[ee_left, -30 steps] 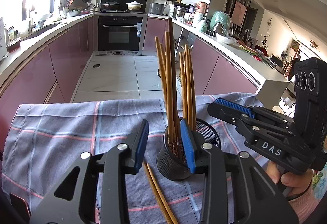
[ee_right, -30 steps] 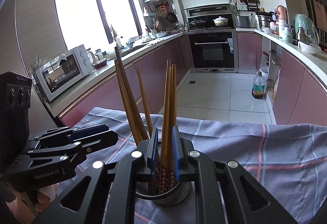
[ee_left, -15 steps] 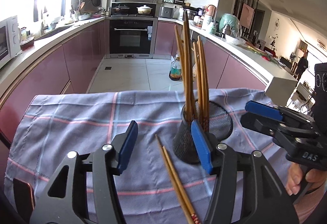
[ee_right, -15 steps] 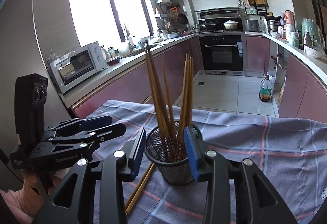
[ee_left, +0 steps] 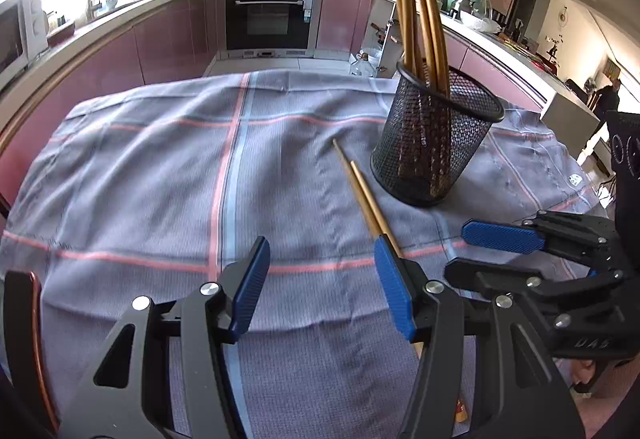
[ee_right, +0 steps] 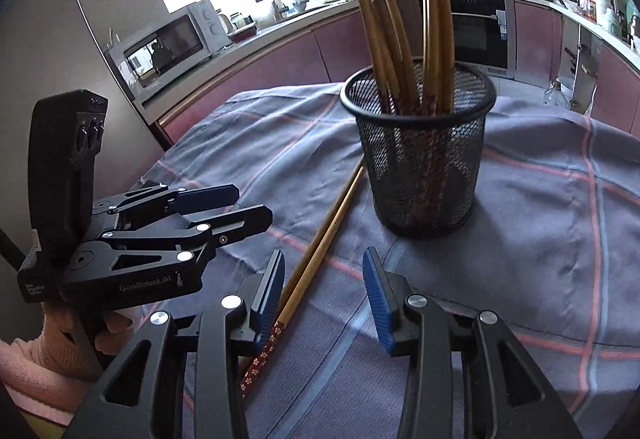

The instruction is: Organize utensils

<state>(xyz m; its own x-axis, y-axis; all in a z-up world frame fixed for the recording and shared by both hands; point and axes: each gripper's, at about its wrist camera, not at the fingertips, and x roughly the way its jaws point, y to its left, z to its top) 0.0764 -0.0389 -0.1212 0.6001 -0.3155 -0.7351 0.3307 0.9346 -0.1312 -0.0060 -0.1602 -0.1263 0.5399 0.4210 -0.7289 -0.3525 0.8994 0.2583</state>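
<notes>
A black mesh cup (ee_left: 434,143) stands upright on the checked cloth and holds several wooden chopsticks (ee_left: 420,11). It also shows in the right wrist view (ee_right: 420,155). Two loose chopsticks (ee_left: 362,191) lie side by side on the cloth beside the cup, also seen in the right wrist view (ee_right: 320,251), their red patterned ends near me. My left gripper (ee_left: 320,283) is open and empty, back from the cup, its right finger over the loose pair. My right gripper (ee_right: 326,299) is open and empty, its left finger beside the pair.
The grey-blue checked cloth (ee_left: 160,167) covers the table. Each gripper shows in the other's view: the right one (ee_left: 560,263) at the left view's right edge, the left one (ee_right: 160,235) at the right view's left. Kitchen counters, an oven and a microwave (ee_right: 172,43) stand behind.
My right gripper let go of the chopsticks in the cup and opened. Both grippers drew back from the cup toward me and now sit low over the cloth.
</notes>
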